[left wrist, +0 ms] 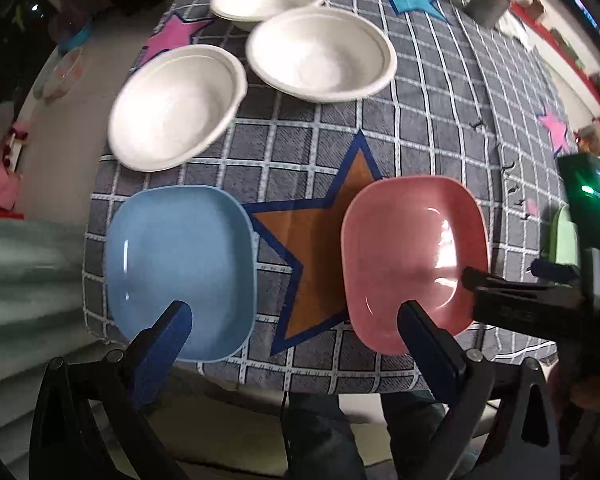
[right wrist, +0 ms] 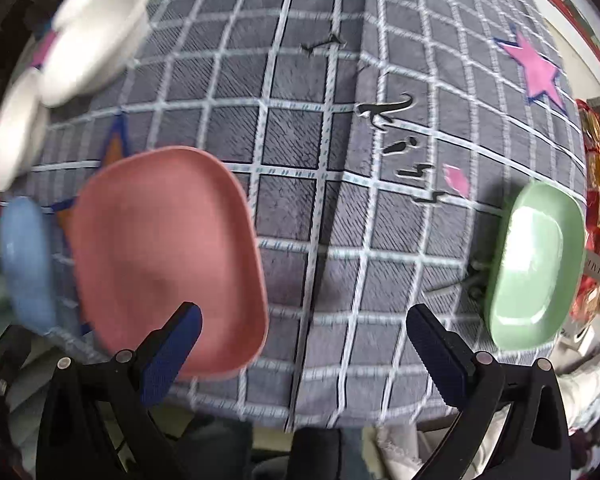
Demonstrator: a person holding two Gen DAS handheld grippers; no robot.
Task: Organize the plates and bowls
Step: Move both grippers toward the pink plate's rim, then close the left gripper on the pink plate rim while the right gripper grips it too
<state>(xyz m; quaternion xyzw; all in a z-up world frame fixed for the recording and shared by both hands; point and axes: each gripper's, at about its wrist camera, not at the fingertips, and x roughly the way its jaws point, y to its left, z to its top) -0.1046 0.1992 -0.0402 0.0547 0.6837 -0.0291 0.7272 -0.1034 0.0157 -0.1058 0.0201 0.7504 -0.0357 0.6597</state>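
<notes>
My table (left wrist: 440, 128) wears a grey checked cloth with a big orange star (left wrist: 324, 248). Beyond the star sit three round white paper bowls (left wrist: 320, 54), all empty. Just left of the star is my empty square blue plastic plate (left wrist: 180, 272); just right, the pink one (left wrist: 414, 256); far right, a green one (right wrist: 536, 264). I think they lie spread out so I can stack them. My left gripper (left wrist: 296, 320) and right gripper (right wrist: 304, 324) are both wide apart, holding nothing.

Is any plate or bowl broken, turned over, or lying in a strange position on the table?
Nothing stands out. The three white bowls, blue plate, pink plate and green plate all sit upright, apparently undamaged.
</notes>
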